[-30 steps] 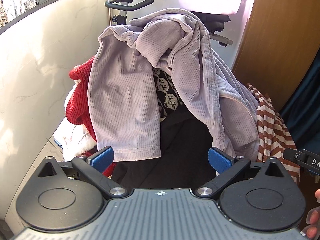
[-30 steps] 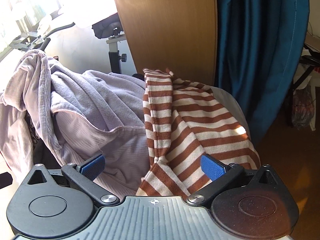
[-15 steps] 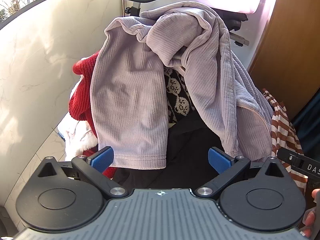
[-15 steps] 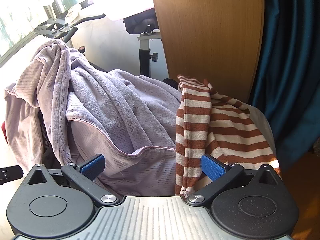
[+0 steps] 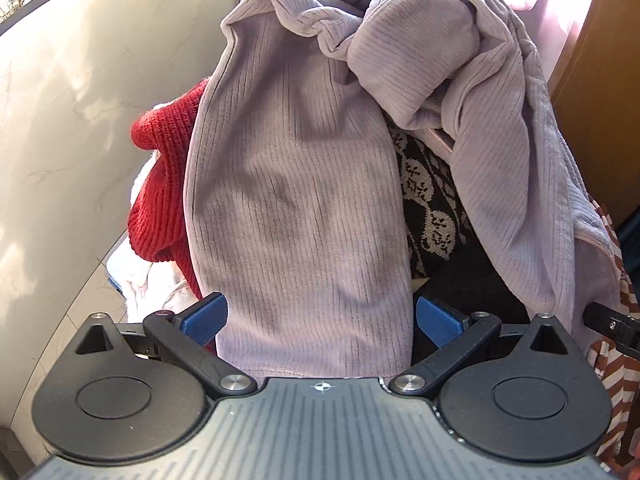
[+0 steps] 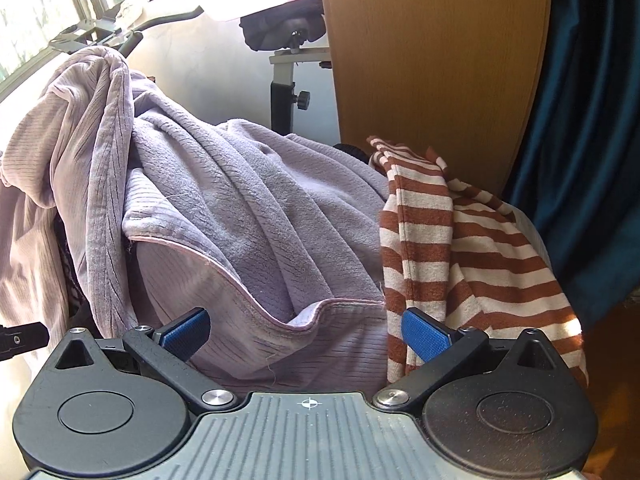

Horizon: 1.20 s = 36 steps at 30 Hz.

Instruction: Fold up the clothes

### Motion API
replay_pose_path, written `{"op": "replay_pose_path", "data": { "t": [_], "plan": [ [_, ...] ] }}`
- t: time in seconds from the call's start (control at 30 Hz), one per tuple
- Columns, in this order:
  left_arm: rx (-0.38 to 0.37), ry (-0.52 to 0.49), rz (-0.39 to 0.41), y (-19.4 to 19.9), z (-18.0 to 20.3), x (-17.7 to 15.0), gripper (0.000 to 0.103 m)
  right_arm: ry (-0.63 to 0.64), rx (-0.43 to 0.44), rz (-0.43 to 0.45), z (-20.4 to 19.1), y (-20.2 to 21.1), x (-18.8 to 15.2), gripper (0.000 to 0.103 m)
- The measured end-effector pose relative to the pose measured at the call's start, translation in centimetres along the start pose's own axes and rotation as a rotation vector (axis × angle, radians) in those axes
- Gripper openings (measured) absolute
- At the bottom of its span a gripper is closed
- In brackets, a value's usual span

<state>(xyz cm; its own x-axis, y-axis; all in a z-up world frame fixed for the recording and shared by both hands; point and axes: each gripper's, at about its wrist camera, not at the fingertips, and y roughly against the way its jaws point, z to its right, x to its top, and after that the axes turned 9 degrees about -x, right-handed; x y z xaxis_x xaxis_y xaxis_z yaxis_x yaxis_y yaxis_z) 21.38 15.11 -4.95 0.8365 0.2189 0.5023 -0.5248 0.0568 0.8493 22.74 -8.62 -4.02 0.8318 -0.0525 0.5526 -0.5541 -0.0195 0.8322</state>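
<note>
A lilac ribbed garment [image 5: 304,184] hangs over a heap of clothes; it also shows in the right wrist view [image 6: 248,208]. My left gripper [image 5: 318,318] is open, its blue pads either side of the garment's hanging lower end. My right gripper [image 6: 306,330] is open, its pads astride the garment's hem fold. A brown-and-white striped top [image 6: 472,248] lies to the right, also at the right edge of the left wrist view [image 5: 612,364]. A red knit [image 5: 164,184] and a black-and-white patterned knit [image 5: 430,204] lie under the lilac one.
A marble-look wall [image 5: 60,140] curves on the left. An exercise bike [image 6: 288,76] stands behind the heap. A wooden panel [image 6: 432,60] and a dark teal curtain [image 6: 580,120] stand at the right. White fabric [image 5: 136,280] lies low left.
Both grippers have moved closer to the heap. The lilac garment's end now lies between my left pads, and its hem between my right pads. Both stay open.
</note>
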Motion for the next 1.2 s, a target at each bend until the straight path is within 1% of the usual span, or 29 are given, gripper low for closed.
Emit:
{"op": "replay_pose_path", "data": {
  "t": [0.07,0.13,0.23,0.33,0.47,0.6,0.7,0.9,1.07,1.13,1.2],
  "plan": [
    [-0.007,-0.006,-0.014,-0.9,-0.6,0.6,0.103,-0.016,-0.019,-0.012,-0.7,-0.7,0.1,0.102],
    [-0.02,-0.036,-0.025,-1.6,-0.7,1.1,0.103,-0.04,-0.037,-0.019,-1.3,-1.3,0.2,0.102],
    [-0.035,-0.08,-0.03,-2.5,-0.5,1.6,0.103,-0.048,-0.07,0.0,-2.2,-1.9,0.2,0.102],
    [-0.051,-0.101,-0.032,-3.6,-0.5,2.1,0.103,-0.041,-0.095,0.016,-2.9,-2.6,-0.1,0.102],
    [-0.068,-0.104,-0.039,-5.1,-0.6,2.3,0.103,-0.016,-0.131,0.053,-3.8,-2.9,-0.5,0.102],
    [-0.078,-0.106,-0.032,-5.9,-0.6,2.1,0.103,-0.04,-0.152,0.054,-4.1,-3.1,-0.6,0.102],
    [-0.082,-0.105,-0.031,-6.2,-0.5,1.9,0.103,-0.085,-0.13,0.031,-3.6,-3.3,-0.6,0.102],
    [-0.084,-0.108,-0.023,-6.2,-0.2,1.4,0.103,-0.216,-0.033,-0.065,-1.6,-4.7,-0.6,0.102],
    [-0.083,-0.108,-0.076,-6.4,0.4,1.7,0.103,-0.14,-0.002,-0.051,-1.5,-4.7,-0.6,0.102],
    [-0.092,-0.117,-0.095,-6.3,0.5,1.8,0.103,-0.179,0.047,-0.089,-0.7,-5.2,-0.7,0.102],
    [-0.103,-0.108,-0.093,-5.8,0.5,1.7,0.103,-0.229,0.098,-0.126,0.2,-5.9,-0.8,0.102]
  ]
}}
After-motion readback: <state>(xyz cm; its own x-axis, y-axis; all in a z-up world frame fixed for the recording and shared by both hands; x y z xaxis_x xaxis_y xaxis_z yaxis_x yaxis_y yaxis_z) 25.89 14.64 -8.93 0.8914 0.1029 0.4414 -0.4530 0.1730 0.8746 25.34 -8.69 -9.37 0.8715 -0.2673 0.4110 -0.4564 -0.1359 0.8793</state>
